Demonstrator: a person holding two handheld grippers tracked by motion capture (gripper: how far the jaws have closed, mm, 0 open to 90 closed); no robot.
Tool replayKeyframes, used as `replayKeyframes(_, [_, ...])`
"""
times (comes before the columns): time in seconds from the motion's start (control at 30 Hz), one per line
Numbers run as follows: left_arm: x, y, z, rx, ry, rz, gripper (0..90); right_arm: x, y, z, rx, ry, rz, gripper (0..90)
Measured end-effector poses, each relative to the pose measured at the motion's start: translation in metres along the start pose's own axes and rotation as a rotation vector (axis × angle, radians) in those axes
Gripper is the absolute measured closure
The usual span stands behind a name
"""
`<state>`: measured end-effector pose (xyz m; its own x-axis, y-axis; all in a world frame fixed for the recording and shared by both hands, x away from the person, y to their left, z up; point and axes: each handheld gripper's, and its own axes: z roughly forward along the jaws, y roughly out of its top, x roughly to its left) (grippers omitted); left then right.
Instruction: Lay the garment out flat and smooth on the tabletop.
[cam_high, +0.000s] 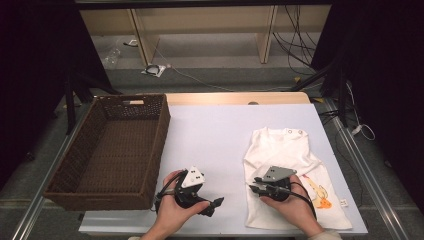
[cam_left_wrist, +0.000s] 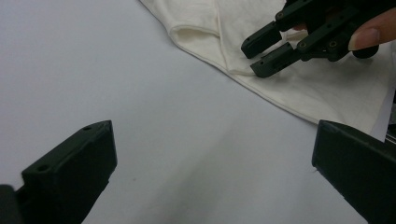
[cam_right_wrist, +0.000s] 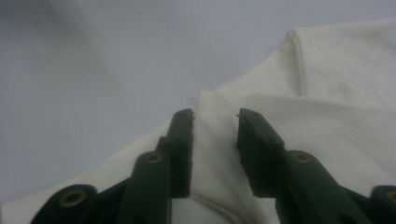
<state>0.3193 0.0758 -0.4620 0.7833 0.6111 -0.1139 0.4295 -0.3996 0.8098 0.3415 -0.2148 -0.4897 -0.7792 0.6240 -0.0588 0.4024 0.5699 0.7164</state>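
At the far left of the table sat a brown wicker basket, its long side running front to back, its near corner just beside the person's left hand. That hand held the left gripper low over the pale tabletop, pointing to the right toward the shirt. From the left gripper view its two black jaws stood spread wide, one at each lower corner of the picture, with bare table between them and nothing pinched.

Farther right lay a white baby shirt, flat on the table, its neck with small snaps toward the far edge and a yellow-orange animal print near its right hem. The shirt lay well apart from the basket, with open tabletop between. In the left gripper view the shirt filled the upper right, its sleeve edge curling onto the table.

Over the shirt's left side, the right hand held the right gripper, its tips aimed leftward at the sleeve seam. The left gripper view showed that right gripper with its jaws a little apart, tips down at the cloth edge. Seen from the right gripper view, the right gripper had its jaws partly open, one on each side of a raised fold of the shirt; the cloth rose between them, not yet squeezed.
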Motion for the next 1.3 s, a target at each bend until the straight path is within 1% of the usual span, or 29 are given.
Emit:
replayKeyframes(0.03, [0.0, 0.0, 0.0, -0.002, 0.001, -0.001, 0.0, 0.0, 0.0, 0.0, 0.006, 0.005, 0.0, 73.4])
replayKeyframes(0.07, [0.0, 0.0, 0.0, 0.0, 0.003, 0.002, 0.0, 0.0, 0.0, -0.001, 0.011, 0.008, 0.022, 80.8])
replayKeyframes(0.1, [0.0, 0.0, 0.0, 0.001, 0.005, 0.004, 0.0, 0.0, 0.0, -0.001, 0.011, 0.008, 0.022, 80.8])
replayKeyframes(0.13, [-0.001, 0.0, 0.0, 0.001, 0.006, 0.005, 0.0, -0.001, 0.001, 0.0, 0.015, 0.016, 0.033, 84.1])
replayKeyframes(0.17, [-0.001, 0.001, -0.001, 0.001, 0.008, 0.01, 0.0, -0.001, 0.002, 0.0, 0.019, 0.023, 0.05, 85.1])
replayKeyframes(0.2, [-0.001, 0.001, -0.001, 0.001, 0.008, 0.01, 0.0, -0.001, 0.002, 0.0, 0.019, 0.023, 0.05, 85.1])
replayKeyframes(0.23, [-0.002, 0.001, -0.001, -0.007, 0.01, 0.008, 0.0, -0.004, 0.002, 0.0, 0.022, 0.034, 0.067, 86.3])
replayKeyframes(0.3, [-0.002, 0.002, -0.002, -0.011, 0.01, 0.014, 0.0, -0.005, 0.002, 0.001, 0.017, 0.038, 0.075, 86.7])
replayKeyframes(0.33, [-0.002, 0.002, -0.002, -0.015, 0.011, 0.014, 0.0, -0.005, 0.002, 0.0, 0.013, 0.038, 0.087, 87.3])
replayKeyframes(0.4, [-0.002, 0.002, -0.003, -0.022, 0.01, 0.01, 0.0, -0.005, 0.002, 0.0, 0.009, 0.037, 0.087, 87.7])
replayKeyframes(0.5, [-0.002, 0.002, -0.004, -0.029, 0.01, 0.01, 0.0, -0.005, 0.004, -0.004, -0.013, 0.031, 0.091, 88.5])
replayKeyframes(0.57, [-0.001, 0.003, -0.005, -0.034, 0.011, 0.012, 0.0, -0.006, 0.007, -0.009, -0.048, 0.016, 0.088, 88.6])
replayKeyframes(0.6, [-0.001, 0.003, -0.005, -0.035, 0.011, 0.011, 0.0, -0.007, 0.009, -0.014, -0.073, 0.0, 0.091, 88.6])
replayKeyframes(0.63, [0.0, 0.003, -0.005, -0.035, 0.011, 0.012, 0.0, -0.007, 0.009, -0.014, -0.073, 0.0, 0.091, 88.6])
replayKeyframes(0.73, [0.0, 0.003, -0.005, -0.034, 0.011, 0.018, 0.0, -0.01, 0.011, -0.02, -0.109, -0.03, 0.094, 88.6])
replayKeyframes(0.77, [0.0, 0.004, -0.006, -0.036, 0.015, 0.025, 0.0, -0.011, 0.012, -0.022, -0.114, -0.034, 0.088, 88.5])
replayKeyframes(0.83, [0.0, 0.006, -0.009, -0.041, 0.021, 0.038, 0.4, -0.012, 0.013, -0.024, -0.126, -0.046, 0.095, 88.5])
replayKeyframes(0.9, [0.001, 0.011, -0.015, -0.061, 0.028, 0.044, 0.7, -0.012, 0.013, -0.026, -0.133, -0.052, 0.094, 88.5])
replayKeyframes(1.03, [0.003, 0.013, -0.021, -0.076, 0.037, 0.045, 1.5, -0.013, 0.014, -0.028, -0.143, -0.061, 0.092, 88.5])
replayKeyframes(1.2, [0.008, 0.015, -0.027, -0.077, 0.046, 0.043, 2.1, -0.017, 0.016, -0.034, -0.165, -0.076, 0.094, 88.6])
replayKeyframes(1.3, [0.011, 0.017, -0.032, -0.084, 0.054, 0.045, 5.9, -0.021, 0.017, -0.041, -0.187, -0.096, 0.107, 88.6])
